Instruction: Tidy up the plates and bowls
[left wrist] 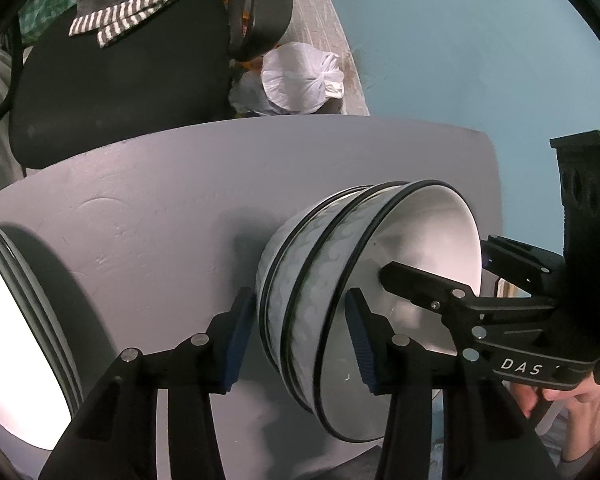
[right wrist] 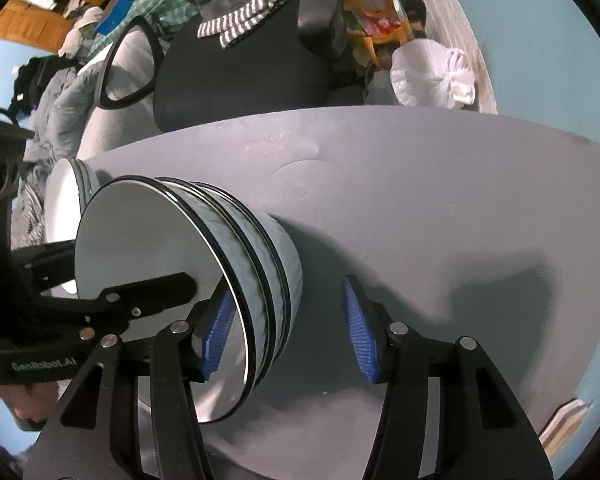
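Both tools, left point(left wrist: 300, 340) and right point(right wrist: 286, 328), stand apart straddling the bowl stack's point(left wrist: 324, 280) rim from opposite sides; plates point(left wrist: 16, 340) lie farther left on the table point(left wrist: 160, 208).

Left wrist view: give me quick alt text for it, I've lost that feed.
The left gripper hangs open with its blue pads on either side of the rims of a stack of bowls on the grey table. The right gripper reaches into the top bowl from the right, and white plates sit at far left.
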Demonstrator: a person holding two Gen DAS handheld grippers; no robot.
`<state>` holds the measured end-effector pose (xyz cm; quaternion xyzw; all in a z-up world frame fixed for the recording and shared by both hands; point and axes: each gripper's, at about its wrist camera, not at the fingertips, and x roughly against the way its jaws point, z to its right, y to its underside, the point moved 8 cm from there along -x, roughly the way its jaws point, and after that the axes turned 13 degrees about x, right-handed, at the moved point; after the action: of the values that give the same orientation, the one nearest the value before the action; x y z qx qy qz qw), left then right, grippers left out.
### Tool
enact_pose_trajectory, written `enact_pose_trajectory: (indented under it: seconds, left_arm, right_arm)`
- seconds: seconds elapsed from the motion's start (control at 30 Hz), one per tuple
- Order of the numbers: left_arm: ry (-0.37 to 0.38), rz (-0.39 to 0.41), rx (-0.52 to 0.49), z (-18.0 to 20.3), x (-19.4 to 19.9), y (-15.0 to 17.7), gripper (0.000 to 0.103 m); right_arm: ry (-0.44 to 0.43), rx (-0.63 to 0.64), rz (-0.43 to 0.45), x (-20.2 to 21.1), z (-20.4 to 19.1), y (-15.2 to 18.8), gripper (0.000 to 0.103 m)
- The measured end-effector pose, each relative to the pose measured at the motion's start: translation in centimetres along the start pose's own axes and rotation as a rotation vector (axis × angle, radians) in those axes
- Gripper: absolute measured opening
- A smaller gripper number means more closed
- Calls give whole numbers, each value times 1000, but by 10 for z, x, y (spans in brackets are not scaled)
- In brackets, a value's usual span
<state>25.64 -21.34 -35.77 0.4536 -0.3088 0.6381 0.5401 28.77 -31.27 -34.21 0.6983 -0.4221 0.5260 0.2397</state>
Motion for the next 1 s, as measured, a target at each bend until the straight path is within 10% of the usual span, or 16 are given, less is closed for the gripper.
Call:
enact_pose_trajectory:
  seconds: [0.5,0.63,1.0]
  left_arm:
    - [89,-43,53,-13,2,0,41]
    - [64,-28,34,-10,5,2,36]
    - [43,-8,52,-16,14,8,30]
  right_arm:
    - [-4,-60,-61,-5,2,1,56]
    - [-58,-76,-48,-5,-5,2,32]
    - [-73,-120,-18,1,-6,4,22]
